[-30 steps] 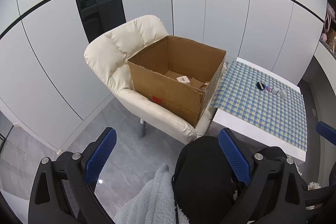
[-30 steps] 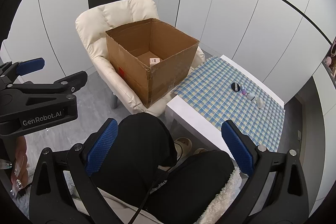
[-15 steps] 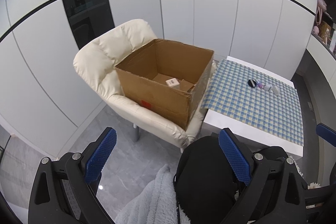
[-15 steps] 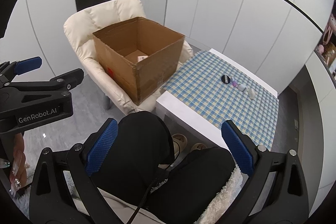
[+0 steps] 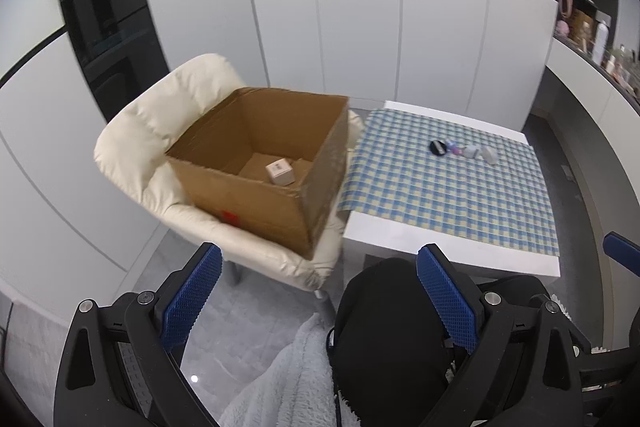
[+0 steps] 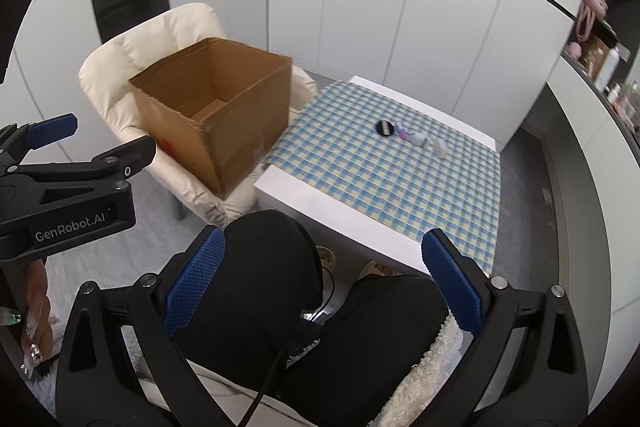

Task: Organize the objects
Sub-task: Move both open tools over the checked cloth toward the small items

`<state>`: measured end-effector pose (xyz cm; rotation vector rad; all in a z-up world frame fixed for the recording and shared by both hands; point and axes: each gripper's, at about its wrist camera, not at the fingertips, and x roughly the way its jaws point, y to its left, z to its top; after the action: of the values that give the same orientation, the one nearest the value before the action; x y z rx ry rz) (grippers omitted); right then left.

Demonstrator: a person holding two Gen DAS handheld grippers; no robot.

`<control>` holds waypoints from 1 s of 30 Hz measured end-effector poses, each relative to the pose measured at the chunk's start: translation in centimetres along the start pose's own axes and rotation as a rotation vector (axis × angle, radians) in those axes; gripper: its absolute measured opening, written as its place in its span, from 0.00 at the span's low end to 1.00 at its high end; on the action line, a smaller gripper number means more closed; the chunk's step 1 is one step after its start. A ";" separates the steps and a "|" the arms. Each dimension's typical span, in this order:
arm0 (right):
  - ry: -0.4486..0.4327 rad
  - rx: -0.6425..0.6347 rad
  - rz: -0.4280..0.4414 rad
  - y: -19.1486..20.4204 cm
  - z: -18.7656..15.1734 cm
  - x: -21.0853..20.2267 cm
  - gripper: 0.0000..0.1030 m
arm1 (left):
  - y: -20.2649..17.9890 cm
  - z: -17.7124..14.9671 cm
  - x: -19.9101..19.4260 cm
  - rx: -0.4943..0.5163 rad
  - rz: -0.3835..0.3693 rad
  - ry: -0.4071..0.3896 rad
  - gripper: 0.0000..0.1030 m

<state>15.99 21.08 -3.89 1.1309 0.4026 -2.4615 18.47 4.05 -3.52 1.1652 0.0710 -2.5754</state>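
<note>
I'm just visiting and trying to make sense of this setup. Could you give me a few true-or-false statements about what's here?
1. The cardboard box sits on the cream chair. True.
2. The box is empty. False: a small carton lies inside.
3. Several small items lie on the checked cloth. True.
4. The left tool grips a bottle. False: its fingers are spread, holding nothing.
5. The right tool is open. True.
</note>
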 end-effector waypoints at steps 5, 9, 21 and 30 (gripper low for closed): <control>0.005 0.054 -0.031 -1.8 -0.5 -0.3 0.98 | -2.3 0.4 0.2 0.048 -0.032 -0.005 0.95; 0.011 0.099 -0.057 -3.5 -1.0 -0.5 0.98 | -4.1 0.7 0.3 0.085 -0.062 -0.009 0.95; 0.038 0.219 -0.125 -7.9 -2.7 -0.9 0.98 | -8.7 1.1 0.5 0.184 -0.127 -0.019 0.95; 0.041 0.265 -0.152 -10.5 -2.5 -0.1 0.98 | -11.1 2.5 1.5 0.209 -0.150 -0.021 0.95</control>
<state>12.79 31.33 -4.40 1.3001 0.1825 -2.6890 12.35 13.77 -3.87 1.2474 -0.1236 -2.7808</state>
